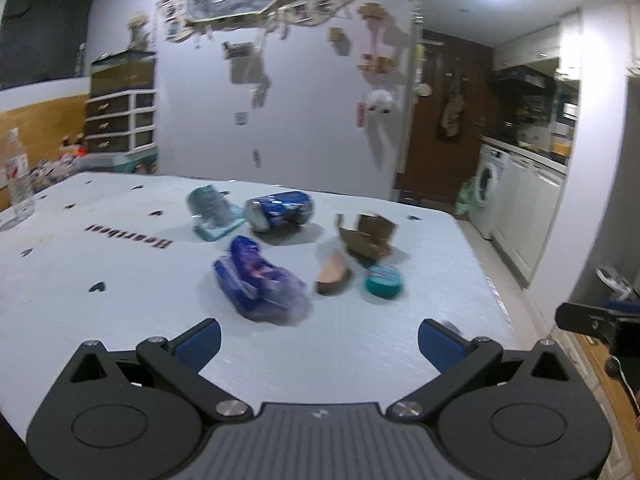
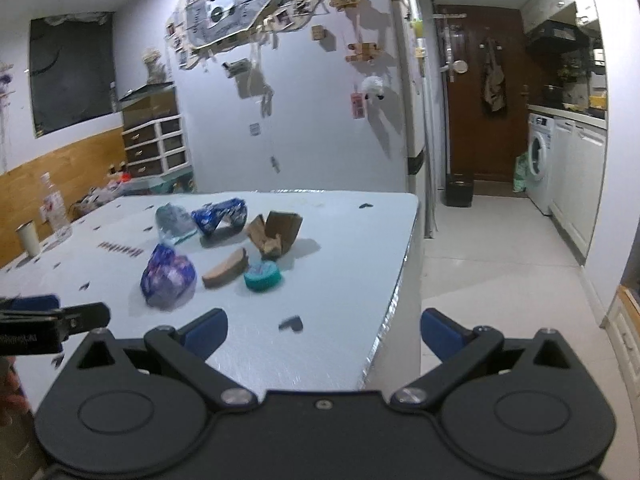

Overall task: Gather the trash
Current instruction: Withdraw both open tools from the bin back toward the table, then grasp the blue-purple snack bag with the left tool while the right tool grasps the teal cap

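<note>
Left gripper (image 1: 319,340) is hovering over the near part of the white table (image 1: 100,340), fingers spread wide, gripping nothing; right gripper (image 2: 323,330) is hanging at the table's near right corner, fingers likewise released and empty, its right finger over the floor; each gripper is poking into the other's view at the edge. Trash is sitting in a loose cluster mid-table, at 12 o'clock of the left gripper and 11 o'clock of the right; crumpled purple-blue wrapper (image 1: 259,280) is lying nearest; brown wedge-shaped scrap (image 1: 332,274) is just at its 3 o'clock; teal round lid (image 1: 383,279) is next at 3 o'clock again; torn cardboard box (image 1: 368,236) is standing at 12 o'clock of the lid; crushed blue can (image 1: 280,210) is lying on its side at the far edge; teal-grey crumpled packet (image 1: 212,210) is at the can's 9 o'clock. Clear bottle (image 1: 18,176) is standing at the table's far left edge, well apart; motion blur is hiding labels.
</note>
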Action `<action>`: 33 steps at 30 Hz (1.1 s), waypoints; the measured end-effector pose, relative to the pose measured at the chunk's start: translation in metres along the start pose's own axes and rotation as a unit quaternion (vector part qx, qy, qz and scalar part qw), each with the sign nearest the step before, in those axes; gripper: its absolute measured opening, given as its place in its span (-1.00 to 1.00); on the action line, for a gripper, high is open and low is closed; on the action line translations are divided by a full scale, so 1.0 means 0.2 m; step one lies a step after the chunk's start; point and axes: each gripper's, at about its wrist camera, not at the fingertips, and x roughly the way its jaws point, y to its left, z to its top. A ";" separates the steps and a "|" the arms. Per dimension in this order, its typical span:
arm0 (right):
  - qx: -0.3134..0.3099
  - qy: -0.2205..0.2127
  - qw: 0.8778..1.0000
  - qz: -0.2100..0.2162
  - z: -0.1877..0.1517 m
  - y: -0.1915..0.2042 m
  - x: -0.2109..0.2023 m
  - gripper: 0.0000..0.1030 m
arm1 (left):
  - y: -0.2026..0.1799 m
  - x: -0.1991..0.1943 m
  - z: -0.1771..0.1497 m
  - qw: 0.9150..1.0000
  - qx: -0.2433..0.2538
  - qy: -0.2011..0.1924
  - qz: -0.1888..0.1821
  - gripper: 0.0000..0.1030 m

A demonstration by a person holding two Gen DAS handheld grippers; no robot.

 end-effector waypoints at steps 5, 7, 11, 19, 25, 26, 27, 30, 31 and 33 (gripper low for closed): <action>0.009 0.001 1.000 -0.003 0.04 0.06 0.15 1.00 | 0.09 0.12 0.10 1.000 -0.011 -0.004 -0.003 1.00; 0.005 0.004 1.000 0.005 0.06 0.08 0.20 1.00 | 0.13 0.21 0.15 1.000 -0.021 0.003 0.003 1.00; 0.003 0.009 1.000 0.015 0.09 0.10 0.31 1.00 | 0.21 0.39 0.22 0.997 -0.072 0.021 0.005 1.00; -0.034 0.010 0.999 0.013 0.12 0.15 0.48 1.00 | 0.29 0.73 0.24 0.991 -0.103 0.069 0.045 0.98; -0.049 0.045 0.996 0.065 0.12 0.17 0.71 1.00 | 0.25 0.90 0.20 0.990 -0.084 0.095 0.054 0.93; -0.056 0.052 0.995 0.058 0.11 0.18 0.74 1.00 | 0.25 0.92 0.19 0.991 -0.080 0.098 0.054 0.92; -0.065 0.060 0.995 0.054 0.11 0.19 0.78 1.00 | 0.24 0.93 0.18 0.991 -0.077 0.100 0.055 0.90; -0.074 0.077 0.993 0.055 0.11 0.23 0.87 1.00 | 0.22 0.97 0.17 0.991 -0.058 0.096 0.071 0.88; -0.076 0.081 0.992 0.054 0.11 0.23 0.90 1.00 | 0.22 0.97 0.16 0.991 -0.054 0.093 0.074 0.86; -0.078 0.089 0.992 0.055 0.12 0.25 0.95 1.00 | 0.22 0.98 0.17 0.992 -0.048 0.088 0.081 0.78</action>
